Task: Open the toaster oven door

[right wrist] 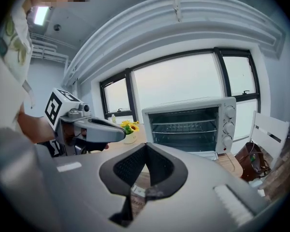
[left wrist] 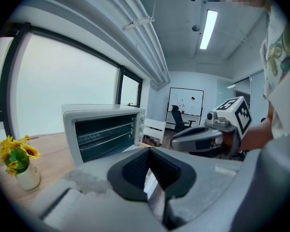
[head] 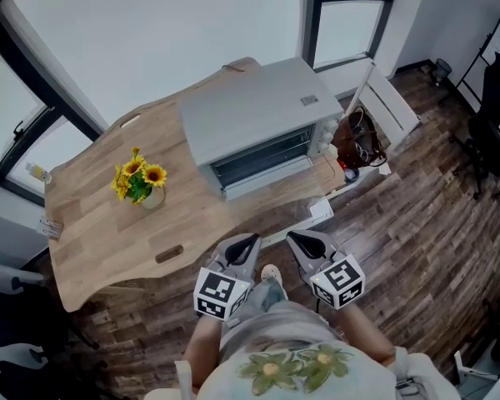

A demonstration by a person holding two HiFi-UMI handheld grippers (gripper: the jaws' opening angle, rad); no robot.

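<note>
A: Largest item first?

B: The wooden table (head: 100,240). It fills the left and middle of the head view, under the windows.

A: Where is the toaster oven?

B: The toaster oven (head: 250,115) is grey and sits on the table's upper right part in the head view, at centre top of the frame. Its front faces the lower right. The door (head: 262,183) looks folded down, a pale strip along the front edge. The right gripper view shows bare wire racks (right wrist: 184,127) inside and three knobs (right wrist: 228,126) on the right of the front panel.

A: And the grippers?

B: Both are at bottom centre of the head view, side by side and well apart from the oven. The left gripper (head: 248,241) has its jaws together with nothing between them, and its own view confirms that. The right gripper (head: 293,237) is the same, jaws together and empty. Both tips point toward the oven front.

A: Smallest item?

B: Sunflowers (head: 136,176) in a small vase (head: 153,197), left of the oven on the table and apart from it.
</note>
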